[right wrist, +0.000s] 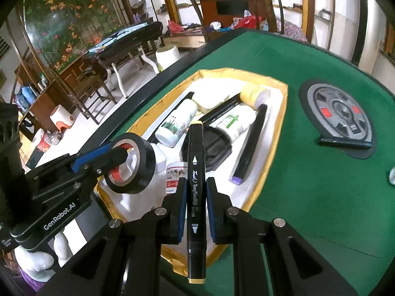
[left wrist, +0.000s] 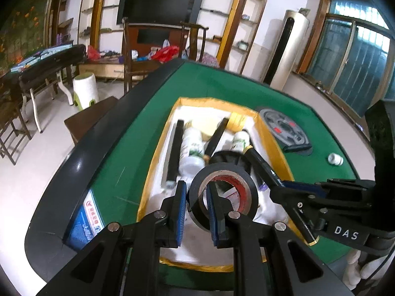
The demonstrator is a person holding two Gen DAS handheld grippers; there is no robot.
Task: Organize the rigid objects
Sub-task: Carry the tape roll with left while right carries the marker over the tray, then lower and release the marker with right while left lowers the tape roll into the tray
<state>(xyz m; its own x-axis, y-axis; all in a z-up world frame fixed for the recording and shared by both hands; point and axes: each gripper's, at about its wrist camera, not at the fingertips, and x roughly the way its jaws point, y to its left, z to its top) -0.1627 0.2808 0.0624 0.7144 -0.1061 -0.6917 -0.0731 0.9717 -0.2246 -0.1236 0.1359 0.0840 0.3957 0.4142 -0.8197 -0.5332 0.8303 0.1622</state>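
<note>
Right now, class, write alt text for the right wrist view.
The right gripper pinches a black marker with yellow caps above a yellow-rimmed white tray of bottles on green felt; the left gripper holds a black tape roll.

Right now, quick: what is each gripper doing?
Left gripper: shut on the tape roll, one wall pinched.
Right gripper: shut on the marker.

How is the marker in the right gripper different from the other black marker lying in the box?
The held marker has yellow end caps; the lying marker has a purple end. The held one is clamped in the right gripper above the box; the other rests inside. Both are black.
</note>
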